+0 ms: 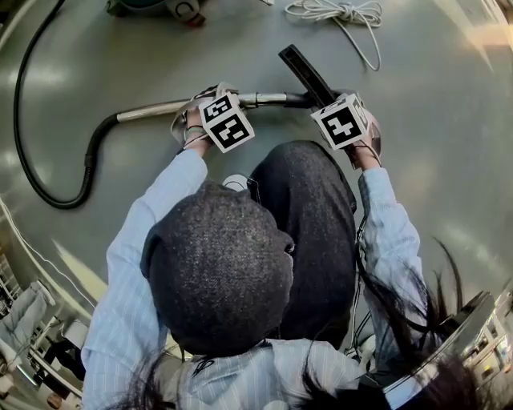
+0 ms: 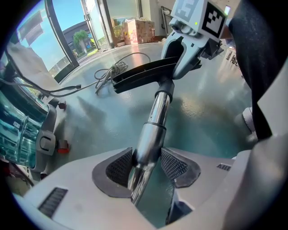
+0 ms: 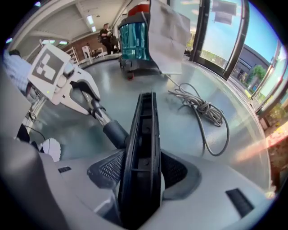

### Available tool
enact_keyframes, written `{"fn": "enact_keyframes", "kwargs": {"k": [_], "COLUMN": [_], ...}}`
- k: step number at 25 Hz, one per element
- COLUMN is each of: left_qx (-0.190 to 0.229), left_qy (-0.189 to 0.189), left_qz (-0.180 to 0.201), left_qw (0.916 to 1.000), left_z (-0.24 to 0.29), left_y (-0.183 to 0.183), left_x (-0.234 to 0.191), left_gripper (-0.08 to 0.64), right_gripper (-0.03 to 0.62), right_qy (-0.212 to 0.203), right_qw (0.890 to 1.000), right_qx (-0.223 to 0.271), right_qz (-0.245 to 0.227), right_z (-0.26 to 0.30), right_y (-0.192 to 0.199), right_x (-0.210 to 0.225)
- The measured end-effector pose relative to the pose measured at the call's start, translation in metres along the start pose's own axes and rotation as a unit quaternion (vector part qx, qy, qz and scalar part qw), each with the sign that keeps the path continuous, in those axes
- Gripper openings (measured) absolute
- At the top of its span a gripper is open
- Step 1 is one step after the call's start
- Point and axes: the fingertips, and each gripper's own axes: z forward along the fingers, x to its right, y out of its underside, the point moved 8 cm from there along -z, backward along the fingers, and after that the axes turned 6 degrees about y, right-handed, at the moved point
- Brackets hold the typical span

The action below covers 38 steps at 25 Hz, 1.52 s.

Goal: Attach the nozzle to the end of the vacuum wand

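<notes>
Head view, looking down: the left gripper (image 1: 202, 104) is clamped on the chrome vacuum wand (image 1: 156, 108), while the right gripper (image 1: 327, 96) has the black nozzle (image 1: 303, 70) right at the wand's end, above the grey floor (image 1: 449, 160). A black hose (image 1: 48, 188) loops off to the left, and a coiled white cord (image 1: 341, 12) lies near the top.

Left gripper view: both pads are pressed on the wand. The tube runs straight out to the nozzle, and the two are touching there.

Right gripper view: the jaws are clenched on the nozzle's long ribbed body, which stands on edge. Its dark neck meets the wand just left of the jaws.
</notes>
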Motion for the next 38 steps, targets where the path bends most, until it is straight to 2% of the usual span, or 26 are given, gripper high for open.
{"fn": "enact_keyframes", "kwargs": {"k": [3,6,10,12,14,17,20,25,26,31,34,38], "left_qx": [0.0,0.007,0.0,-0.005,0.0,0.002,0.0,0.001,0.004,0.021,-0.004,-0.068], "left_qy": [-0.001,-0.004,-0.001,-0.001,-0.005,-0.011,-0.015,-0.034,-0.035,-0.027,-0.045,-0.078], "left_qz": [-0.002,-0.002,-0.005,-0.001,-0.006,-0.018,-0.023,-0.041,-0.041,-0.051,-0.048,-0.002], "left_qw": [1.0,1.0,1.0,1.0,1.0,0.9998,0.9996,0.9986,0.9985,0.9981,0.9978,0.9946], "left_z": [0.0,0.003,0.012,0.015,0.017,0.018,0.016,0.018,0.02,0.023,0.021,0.018], "left_y": [-0.002,-0.002,0.002,0.0,-0.002,-0.001,-0.005,-0.004,-0.002,0.005,0.018,0.058], "left_x": [-0.005,0.003,0.009,0.009,0.006,-0.001,-0.008,-0.015,-0.015,-0.013,-0.015,-0.026], "left_gripper": [0.198,0.199,0.199,0.199,0.199,0.199,0.199,0.204,0.204,0.204,0.206,0.206], "right_gripper": [0.235,0.235,0.235,0.235,0.235,0.236,0.236,0.236,0.236,0.236,0.237,0.238], "right_qy": [-0.021,-0.039,-0.08,-0.089,-0.081,-0.04,-0.032,-0.009,-0.008,-0.042,-0.049,-0.077], "right_qw": [1.0,0.999,0.995,0.994,0.995,0.999,0.999,0.998,0.998,0.999,0.999,0.996], "right_qx": [0.019,-0.002,-0.056,-0.068,-0.06,-0.037,-0.025,-0.062,-0.065,-0.003,-0.002,0.002], "right_qz": [-0.004,-0.031,0.015,0.017,0.014,-0.007,0.008,0.005,0.003,0.012,0.024,0.054], "right_z": [-0.011,-0.009,0.007,0.012,0.012,0.007,0.007,0.011,0.013,0.017,0.016,0.018], "right_y": [-0.021,-0.024,-0.016,-0.017,-0.022,-0.032,-0.039,-0.043,-0.043,-0.045,-0.035,-0.024], "right_x": [0.006,0.006,0.005,0.008,0.01,-0.001,-0.005,-0.005,-0.004,-0.008,-0.006,0.0]}}
